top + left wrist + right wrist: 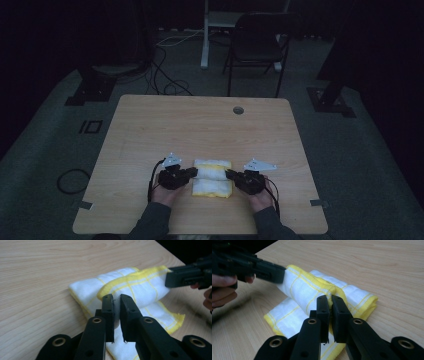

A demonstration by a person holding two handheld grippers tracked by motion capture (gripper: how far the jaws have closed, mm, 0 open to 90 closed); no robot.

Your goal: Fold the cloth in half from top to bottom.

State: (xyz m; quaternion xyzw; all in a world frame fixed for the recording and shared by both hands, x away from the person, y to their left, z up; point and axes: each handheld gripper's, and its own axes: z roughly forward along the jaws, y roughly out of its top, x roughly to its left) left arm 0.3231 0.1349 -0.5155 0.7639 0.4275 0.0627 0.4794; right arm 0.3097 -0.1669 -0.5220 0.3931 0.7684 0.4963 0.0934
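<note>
A white towel with yellow stripes [212, 184] lies folded on the wooden table [200, 125], near its front edge. Its upper layer is raised and rolled over between the two grippers. My left gripper [195, 172] is at the towel's left end; in the left gripper view its jaws [116, 298] stand a narrow gap apart with the towel [140, 287] filling that gap. My right gripper [229, 174] pinches the right end; its jaws [330, 300] are shut on the yellow hem of the towel [304, 290]. Each gripper view also shows the other gripper [175, 277] [274, 273] on the far end.
A round cable hole [238, 110] sits near the table's far edge. Behind the table stands a dark chair [257, 45], with cables on the floor [165, 75]. My forearms come in over the table's front edge.
</note>
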